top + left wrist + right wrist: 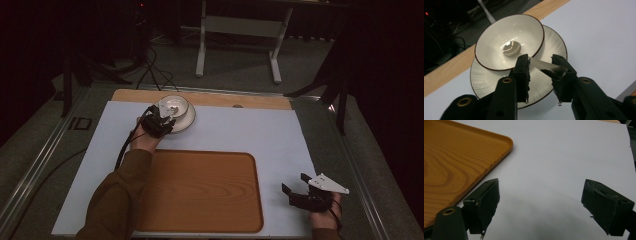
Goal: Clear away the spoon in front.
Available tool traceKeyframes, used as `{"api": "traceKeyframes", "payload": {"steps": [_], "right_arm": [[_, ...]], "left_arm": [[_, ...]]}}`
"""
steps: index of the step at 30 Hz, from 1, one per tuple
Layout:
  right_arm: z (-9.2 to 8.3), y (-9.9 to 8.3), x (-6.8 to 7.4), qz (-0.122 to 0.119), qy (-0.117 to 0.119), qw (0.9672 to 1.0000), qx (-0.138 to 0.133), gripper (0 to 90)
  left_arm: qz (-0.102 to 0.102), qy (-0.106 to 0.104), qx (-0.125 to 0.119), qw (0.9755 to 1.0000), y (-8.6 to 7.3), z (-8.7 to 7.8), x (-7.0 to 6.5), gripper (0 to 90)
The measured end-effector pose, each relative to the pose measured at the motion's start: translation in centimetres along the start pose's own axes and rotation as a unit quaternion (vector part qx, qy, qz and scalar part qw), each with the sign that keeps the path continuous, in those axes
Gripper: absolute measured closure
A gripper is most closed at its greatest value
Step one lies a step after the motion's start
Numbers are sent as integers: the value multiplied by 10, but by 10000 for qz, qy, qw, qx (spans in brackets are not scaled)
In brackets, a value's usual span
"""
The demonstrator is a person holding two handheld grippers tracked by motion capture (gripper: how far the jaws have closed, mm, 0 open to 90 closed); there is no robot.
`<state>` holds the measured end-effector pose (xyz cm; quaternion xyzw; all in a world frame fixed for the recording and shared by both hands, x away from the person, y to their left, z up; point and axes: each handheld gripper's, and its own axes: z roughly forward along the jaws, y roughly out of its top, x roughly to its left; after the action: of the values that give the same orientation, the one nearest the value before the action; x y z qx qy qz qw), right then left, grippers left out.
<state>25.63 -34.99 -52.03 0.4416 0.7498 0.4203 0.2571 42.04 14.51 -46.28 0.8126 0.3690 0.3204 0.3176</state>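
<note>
A white bowl (pixel 489 42) with a dark rim stands on a white ribbed saucer (pixel 555 41) at the far edge of the table. In the bowl lies a metal spoon (pixel 510 48), its handle slanting out over the rim. My left gripper (pixel 540 59) reaches over the saucer, its jaws narrowed onto that handle, which spans the gap between them. In the high view this gripper (pixel 162 120) sits at the bowl (pixel 172 104). My right gripper (pixel 296 186) hovers open over the white mat at the near right, nothing between its jaws (pixel 542 186).
A large wooden tray (pixel 200 190) lies at the near middle of the white mat (pixel 240 130), its corner close to the right gripper's left side (pixel 454 152). A wooden strip (pixel 250 101) borders the table's far edge. Beyond it stands a white table frame (pixel 240 30) on the floor.
</note>
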Motion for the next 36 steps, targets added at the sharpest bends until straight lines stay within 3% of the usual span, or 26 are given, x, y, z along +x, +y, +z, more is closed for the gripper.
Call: {"api": "traceKeyframes", "payload": {"steps": [4,11,27,36], "right_arm": [[0,0,0,-2,-2,10000,6,148],[0,0,0,4,-12,10000,-30,149],[-1,0,0,-16,-3,10000,-40,149],[-1,1,1,0,2,10000,-69,149]], "left_arm": [[197,109,56,9997,3,-3,-4,770],[190,208,-2,9996,6,-10,-1,876],[36,177,-286,9994,11,-31,4,887],[105,184,-485,9986,15,-51,3,887]]}}
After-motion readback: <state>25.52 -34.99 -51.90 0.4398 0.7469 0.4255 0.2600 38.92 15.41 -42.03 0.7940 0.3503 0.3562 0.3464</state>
